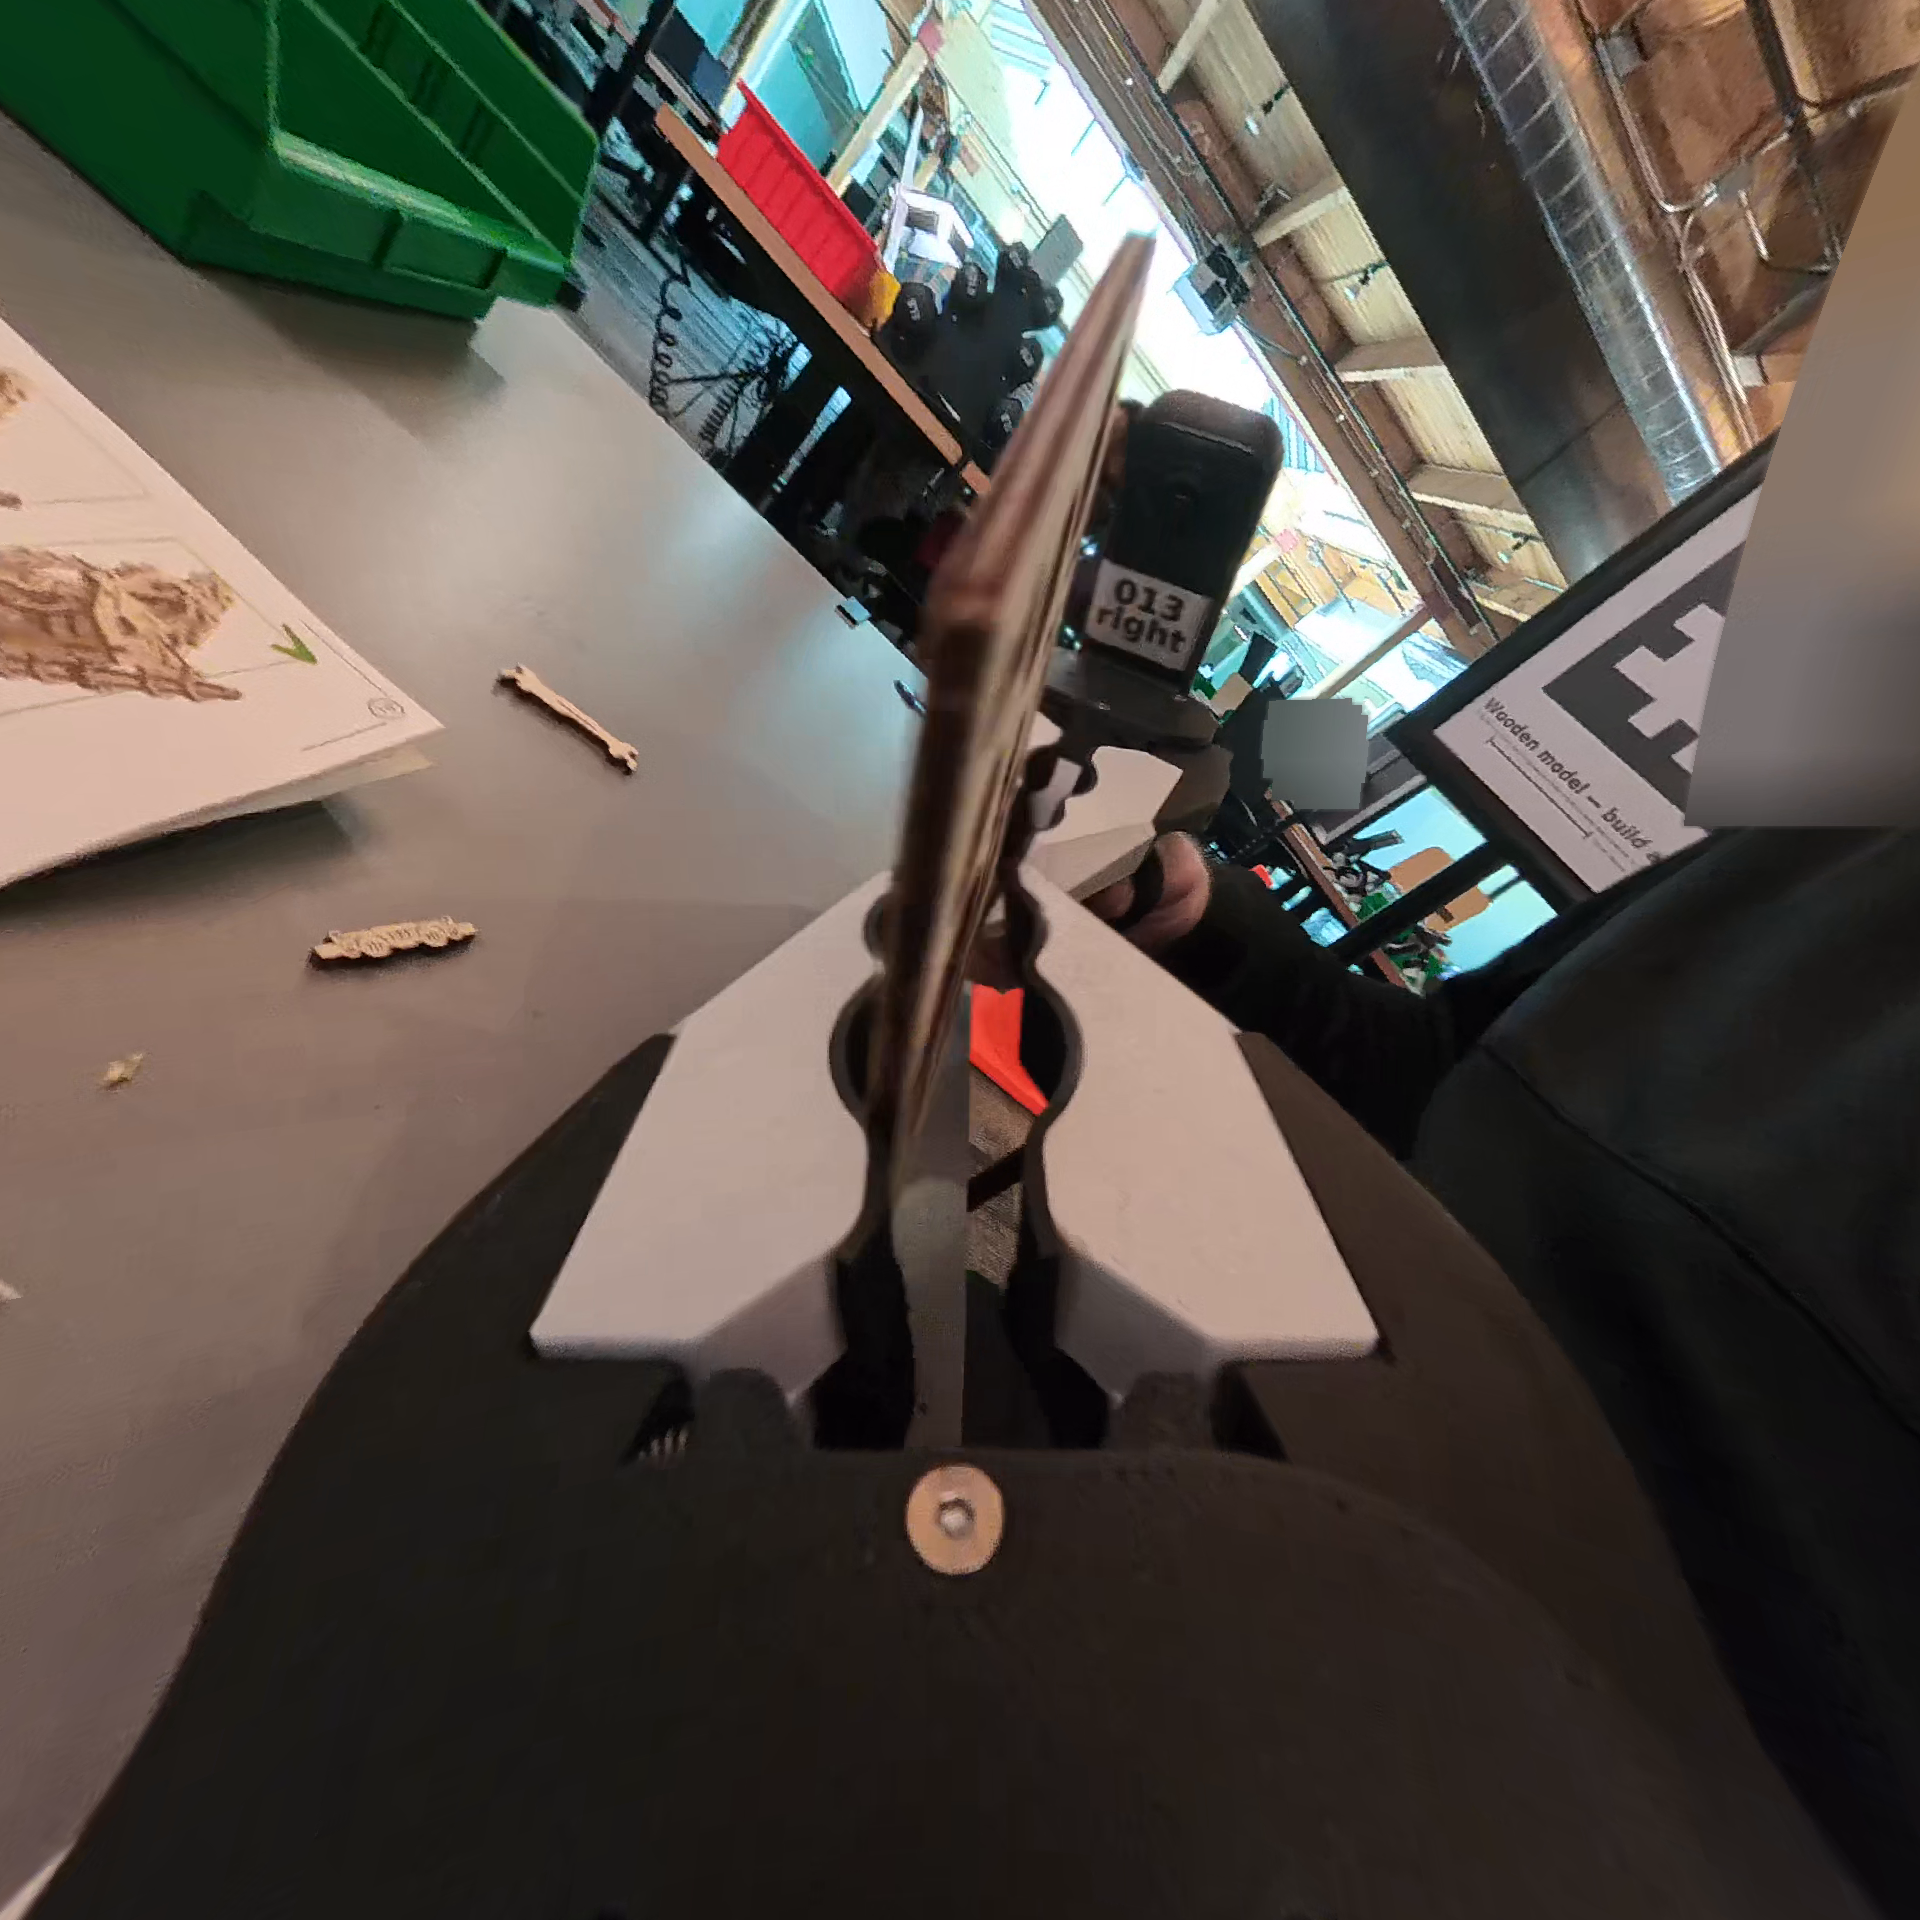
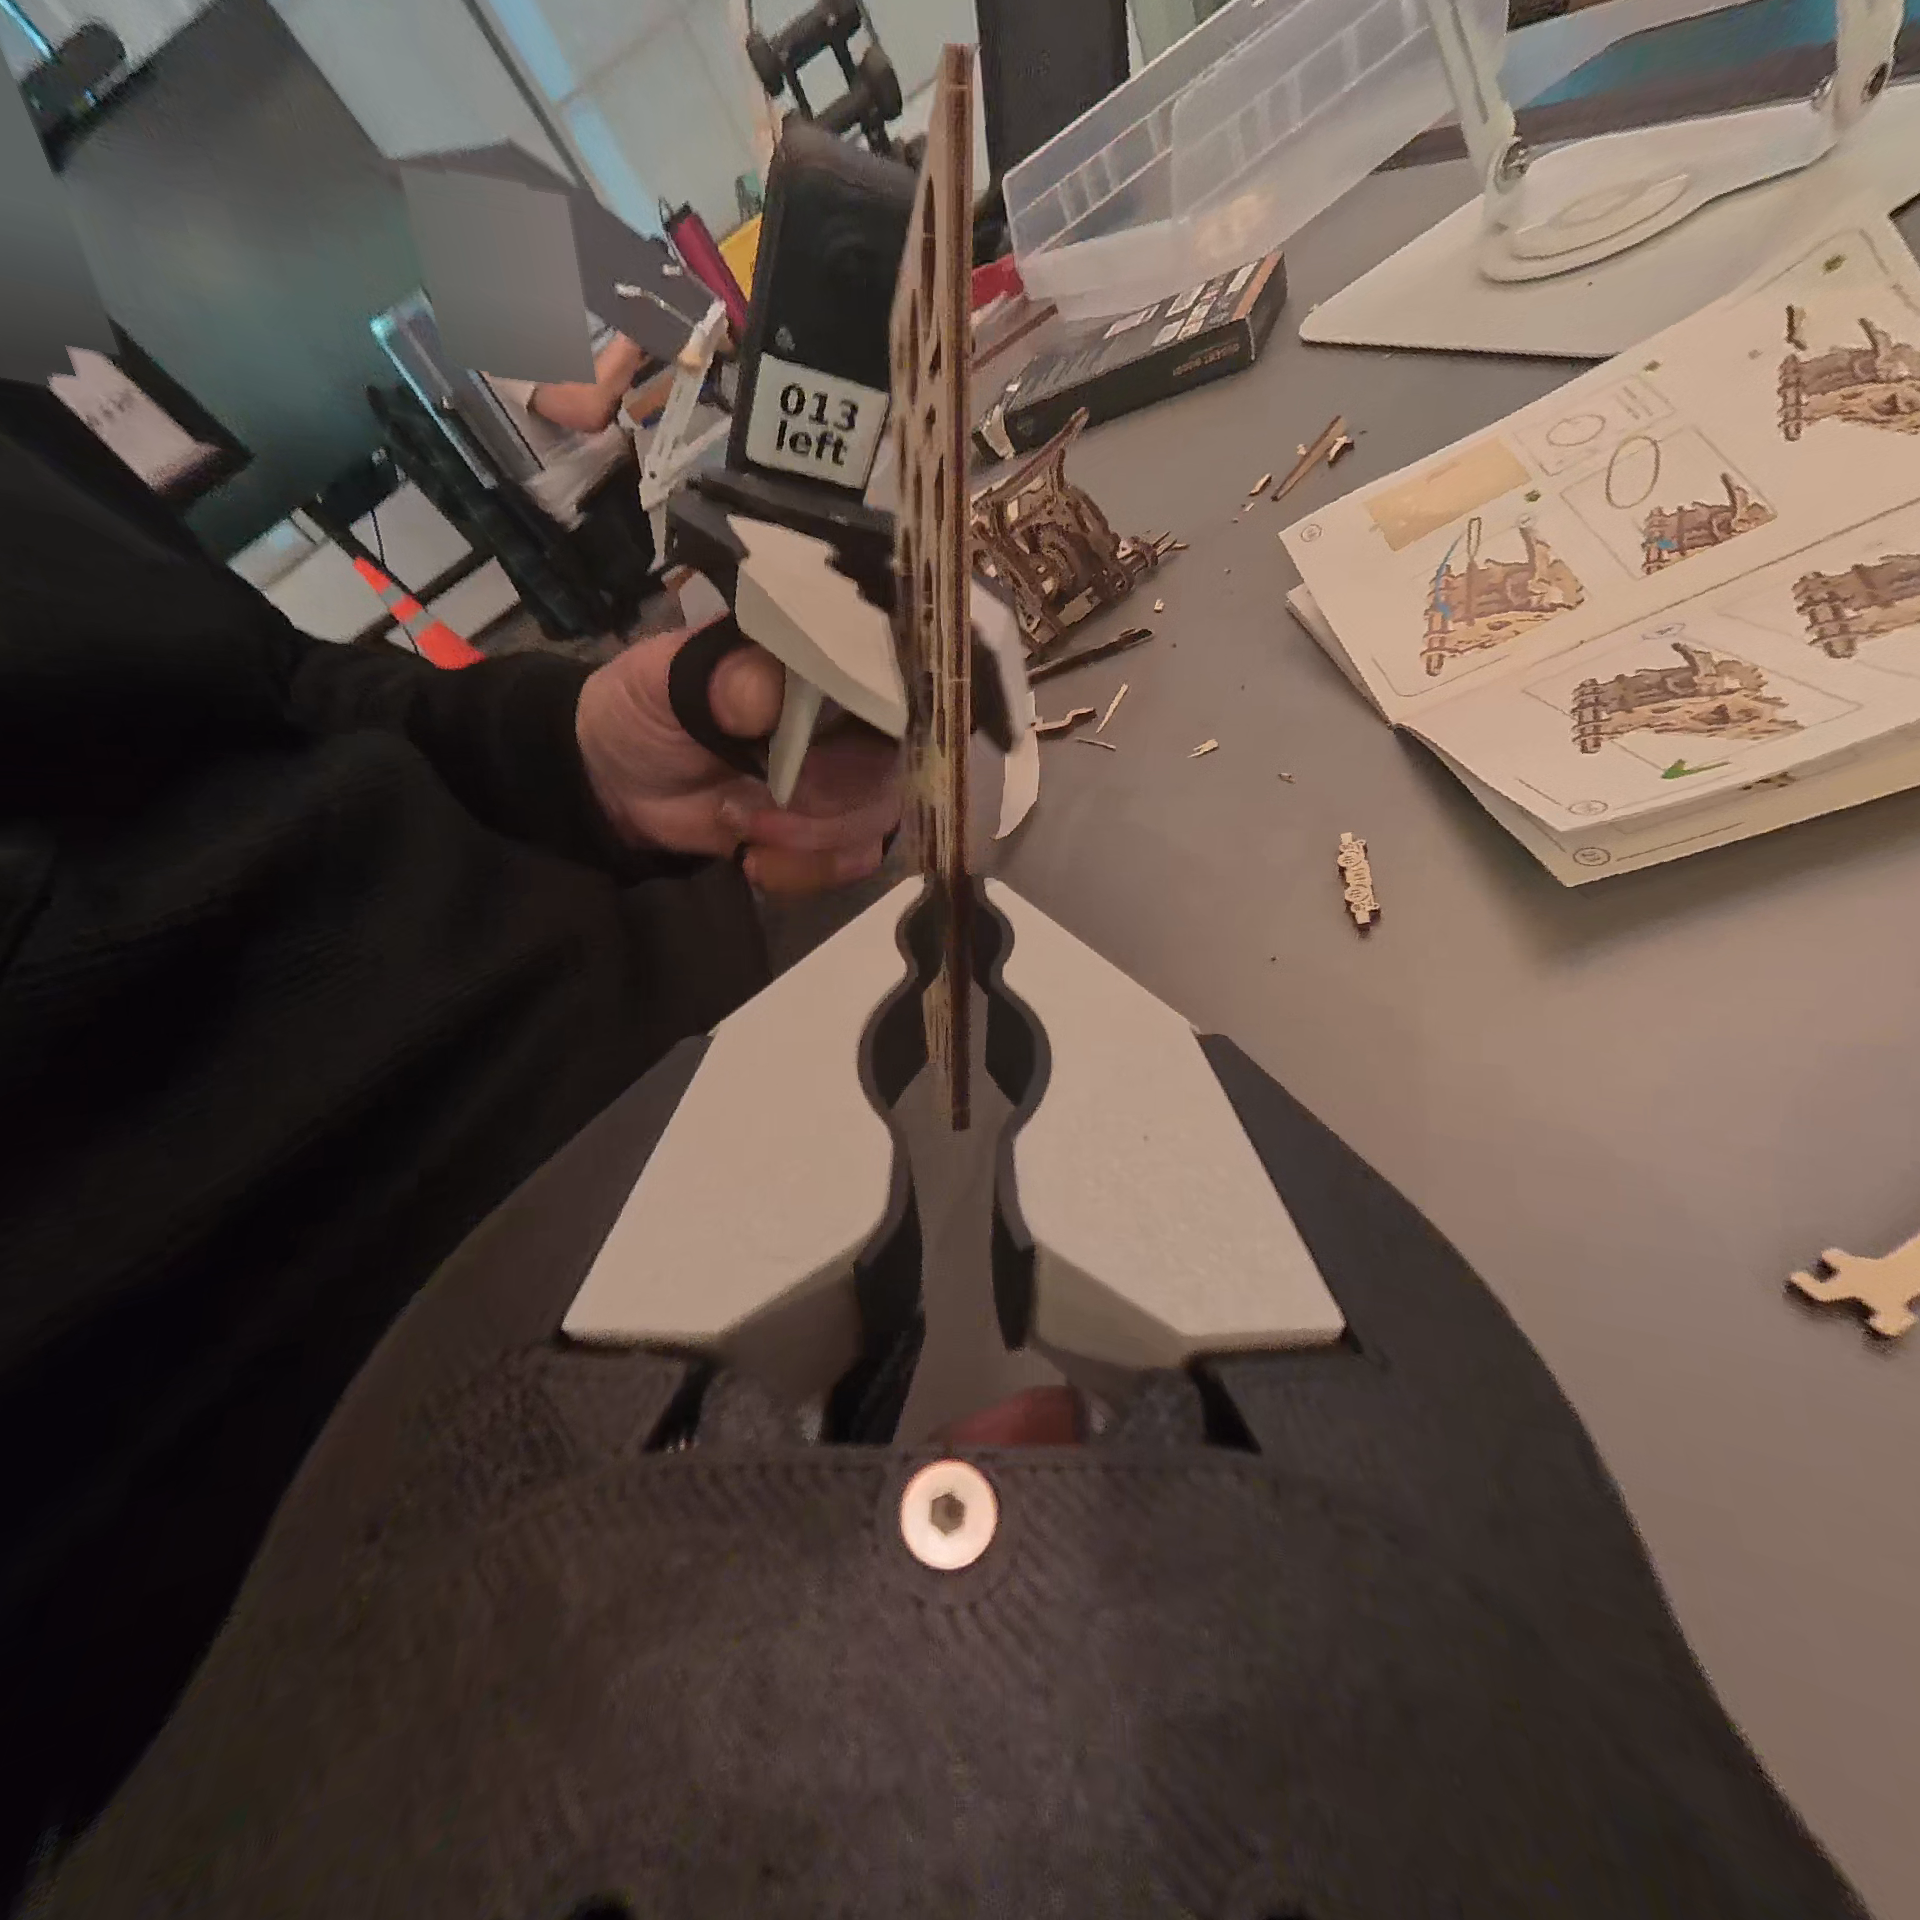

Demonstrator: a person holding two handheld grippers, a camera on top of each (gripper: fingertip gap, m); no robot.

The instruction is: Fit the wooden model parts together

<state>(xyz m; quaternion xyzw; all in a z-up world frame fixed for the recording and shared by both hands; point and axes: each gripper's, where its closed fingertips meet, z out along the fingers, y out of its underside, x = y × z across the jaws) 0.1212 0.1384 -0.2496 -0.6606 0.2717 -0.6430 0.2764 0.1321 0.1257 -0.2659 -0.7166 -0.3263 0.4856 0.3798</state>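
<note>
A thin laser-cut wooden sheet (image 1: 1029, 540) stands edge-on, held above the grey table (image 1: 520, 520). My left gripper (image 1: 951, 904) is shut on its lower edge. My right gripper (image 2: 951, 894) is shut on the same sheet (image 2: 940, 416) from the opposite side. In the right wrist view the left gripper (image 2: 935, 748) clamps the sheet just beyond my fingertips, with a hand on its handle. In the left wrist view the right gripper (image 1: 1049, 800) shows behind the sheet. Loose wooden parts (image 1: 568, 717) (image 1: 393, 940) lie on the table, as does a small part (image 2: 1359, 878).
An open instruction booklet (image 2: 1662, 582) lies on the table and also shows in the left wrist view (image 1: 156, 665). A partly built wooden model (image 2: 1049, 540), a dark box (image 2: 1143, 353), a clear plastic case (image 2: 1226, 135) and a white stand (image 2: 1538, 239) sit behind. Green bins (image 1: 312, 135) stand far left. My two grippers' fingertips are within a few centimetres of each other. The partly built wooden model (image 2: 1049, 540) is about 25 centimetres from both grippers' fingertips.
</note>
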